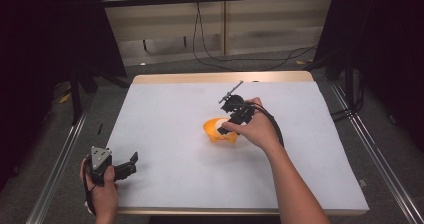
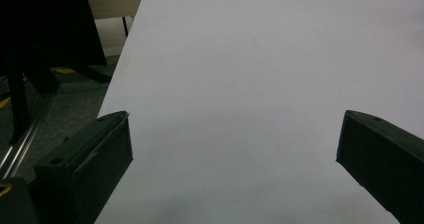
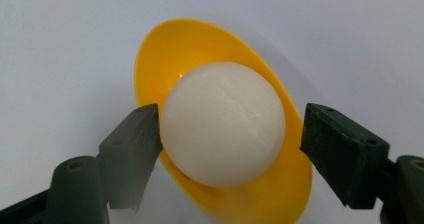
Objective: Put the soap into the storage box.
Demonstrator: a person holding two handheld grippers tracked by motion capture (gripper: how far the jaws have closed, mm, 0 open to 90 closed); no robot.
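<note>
A small yellow bowl (image 1: 215, 134) stands near the middle of the white table, open side up. In the right gripper view a white ball (image 3: 222, 124) lies in the yellow bowl (image 3: 165, 49). My right gripper (image 3: 232, 115) straddles the ball: its left jaw touches the ball, while a narrow gap separates its right jaw from it. In the high view the right gripper (image 1: 223, 128) reaches down into the bowl from the right. My left gripper (image 1: 131, 164) rests open near the table's front left corner. Nothing lies between its jaws in the left gripper view (image 2: 237, 120).
The white table top (image 1: 170, 109) has a wooden far edge. Metal rails (image 1: 60, 159) run along both sides on the floor. Black cables (image 1: 240, 59) lie on the floor behind the table, and dark curtains hang at left and right.
</note>
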